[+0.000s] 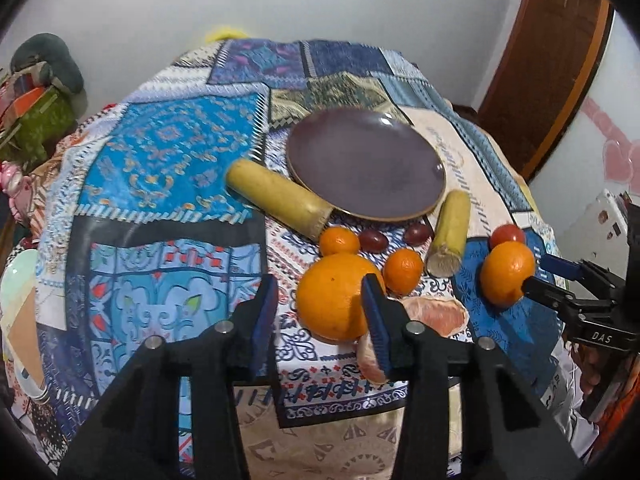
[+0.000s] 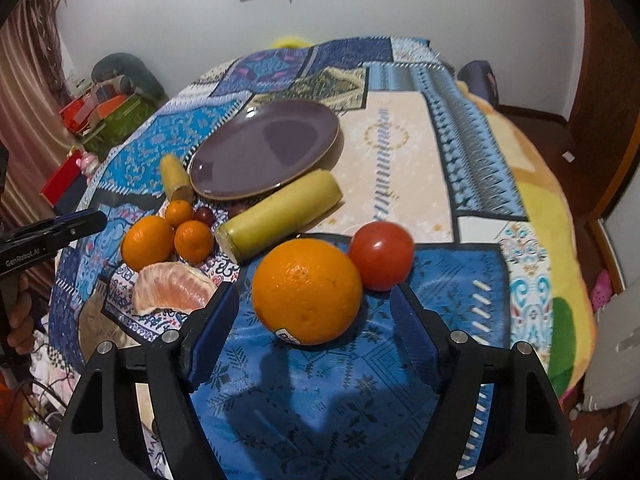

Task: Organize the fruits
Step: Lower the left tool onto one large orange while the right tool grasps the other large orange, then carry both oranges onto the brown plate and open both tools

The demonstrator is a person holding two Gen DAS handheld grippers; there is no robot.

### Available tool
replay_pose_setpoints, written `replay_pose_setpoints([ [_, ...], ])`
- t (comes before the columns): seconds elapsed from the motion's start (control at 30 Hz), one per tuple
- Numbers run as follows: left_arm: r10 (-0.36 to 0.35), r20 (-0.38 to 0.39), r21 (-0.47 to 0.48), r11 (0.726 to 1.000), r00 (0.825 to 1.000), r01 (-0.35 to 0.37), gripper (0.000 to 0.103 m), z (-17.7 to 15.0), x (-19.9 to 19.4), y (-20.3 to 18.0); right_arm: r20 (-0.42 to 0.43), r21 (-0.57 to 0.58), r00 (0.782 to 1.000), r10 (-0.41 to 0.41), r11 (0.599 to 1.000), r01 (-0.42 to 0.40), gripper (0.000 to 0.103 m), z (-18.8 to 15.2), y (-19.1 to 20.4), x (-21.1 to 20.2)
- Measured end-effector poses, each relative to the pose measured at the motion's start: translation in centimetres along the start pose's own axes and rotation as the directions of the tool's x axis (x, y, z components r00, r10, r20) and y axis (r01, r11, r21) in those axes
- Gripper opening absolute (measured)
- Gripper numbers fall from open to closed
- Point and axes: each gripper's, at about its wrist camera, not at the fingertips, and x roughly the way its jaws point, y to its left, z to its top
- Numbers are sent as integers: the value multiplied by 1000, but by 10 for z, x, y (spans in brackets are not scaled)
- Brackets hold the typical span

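A purple plate [image 1: 366, 164] [image 2: 266, 146] lies empty on the patchwork cloth. Two yellow sugarcane pieces [image 1: 278, 198] [image 2: 280, 214] flank it. Two small tangerines [image 1: 403, 270] [image 2: 193, 240] and dark grapes [image 1: 372, 240] lie in front of the plate. My left gripper [image 1: 322, 304] is open, its right finger overlapping a big orange [image 1: 334, 296] [image 2: 146, 242]. Pomelo segments [image 1: 434, 314] [image 2: 172, 288] lie beside it. My right gripper [image 2: 314, 316] [image 1: 554, 276] is open around another big orange [image 2: 306, 290] [image 1: 506, 272], with a red tomato [image 2: 380, 254] [image 1: 507, 235] just behind.
The cloth-covered table [image 2: 400, 168] drops off at its near and right edges. Clutter and boxes [image 2: 104, 108] stand on the floor at the left. A wooden door [image 1: 548, 68] is at the right, a pale dish [image 1: 16, 280] at the far left.
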Motion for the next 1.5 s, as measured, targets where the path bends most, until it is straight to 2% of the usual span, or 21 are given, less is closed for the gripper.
replay_pose_setpoints([
  [0.03, 0, -9, 5, 1000, 1000, 0, 60, 0, 4, -1, -11, 2, 1000, 10, 1000, -10, 75, 0, 0, 3],
  [0.17, -7, -25, 30, 1000, 1000, 8, 63, 0, 18, -9, -42, 6, 999, 33, 999, -32, 75, -1, 1, 15],
  [0.23, -12, -43, 29, 999, 999, 14, 68, 0, 27, -10, -56, 6, 998, 39, 999, -39, 75, -1, 0, 21],
  [0.43, -34, -96, -13, 999, 995, 33, 68, 1, 49, -6, -87, 26, 995, 53, 998, -51, 75, -1, -3, 33],
  [0.53, -40, -96, -19, 999, 995, 38, 68, 1, 53, -6, -92, 33, 994, 57, 998, -54, 75, -2, -4, 37],
  [0.63, -48, -91, -19, 999, 995, 46, 65, 1, 54, -6, -86, 33, 994, 70, 997, -68, 67, -1, -3, 36],
  [0.83, -48, -88, -24, 999, 995, 46, 64, 1, 50, -4, -77, 15, 996, 48, 999, -47, 66, -1, -1, 34],
  [0.93, -45, -63, -27, 999, 997, 43, 64, 3, 42, -4, -70, 12, 997, 30, 999, -30, 66, 0, -1, 31],
  [1.07, -30, -2, -18, 999, 1000, 30, 64, 11, 23, -6, -32, 19, 998, 50, 999, -49, 66, 9, 0, 20],
  [1.3, -16, 94, 5, 1000, 995, 15, 64, 33, -8, -12, 78, -22, 995, 62, 998, -60, 66, 40, 12, 0],
  [1.5, -3, 139, 7, 1000, 990, 2, 64, 54, -17, -13, 153, -67, 987, 57, 997, -47, 66, 67, 21, -11],
])
